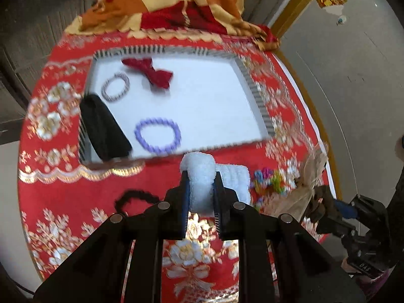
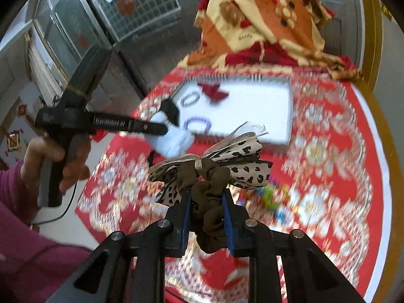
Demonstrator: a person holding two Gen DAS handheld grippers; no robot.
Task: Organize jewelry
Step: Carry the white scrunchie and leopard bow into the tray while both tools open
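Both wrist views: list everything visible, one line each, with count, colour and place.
Tray: one, white, ribbed rim, on the cloth.
Red bow: one, in tray, far side.
Silver bracelet: one, in tray, beside the bow.
Purple bracelet: one, in tray, near edge.
Black item: one, at tray's left edge.
Black hair tie: one, on cloth.
Colourful beads: one cluster, on cloth.
Tablecloth: one, red, floral.
Orange fabric: one, behind tray.
White scrunchie: one, in left gripper.
Leopard bow scrunchie: one, brown, in right gripper.
Hand: one, holding the left gripper.
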